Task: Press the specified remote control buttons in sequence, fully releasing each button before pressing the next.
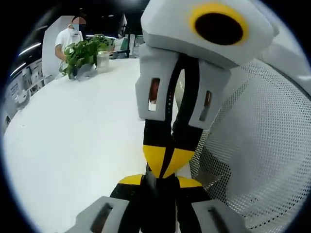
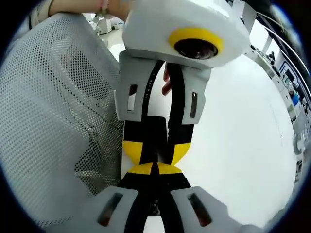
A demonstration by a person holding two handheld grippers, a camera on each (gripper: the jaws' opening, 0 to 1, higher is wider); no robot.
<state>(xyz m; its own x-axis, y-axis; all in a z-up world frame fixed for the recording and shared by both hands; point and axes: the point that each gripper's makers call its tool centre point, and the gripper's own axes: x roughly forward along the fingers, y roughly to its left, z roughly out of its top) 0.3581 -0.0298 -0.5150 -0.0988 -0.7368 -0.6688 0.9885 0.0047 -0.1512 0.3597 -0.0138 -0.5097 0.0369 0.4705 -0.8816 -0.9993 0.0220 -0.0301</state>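
My left gripper [image 1: 160, 180] rises from the bottom of the left gripper view, its black jaws with yellow tips shut together and nothing between them. My right gripper [image 1: 165, 162] faces it from above, also shut, its yellow tips meeting the left one's tips head-on. In the right gripper view the same meeting shows the other way round: my right gripper [image 2: 155, 171] comes from the bottom and the left gripper [image 2: 155, 151] from the top. Both hang over a white table [image 1: 77, 145].
A white perforated mesh surface [image 1: 262, 145] stands close beside the grippers and is the same mesh surface [image 2: 53, 111] on the left of the right gripper view. A potted green plant [image 1: 82, 56] sits at the table's far end, with a person [image 1: 68, 36] behind it. A hand [image 2: 87, 6] shows at the top.
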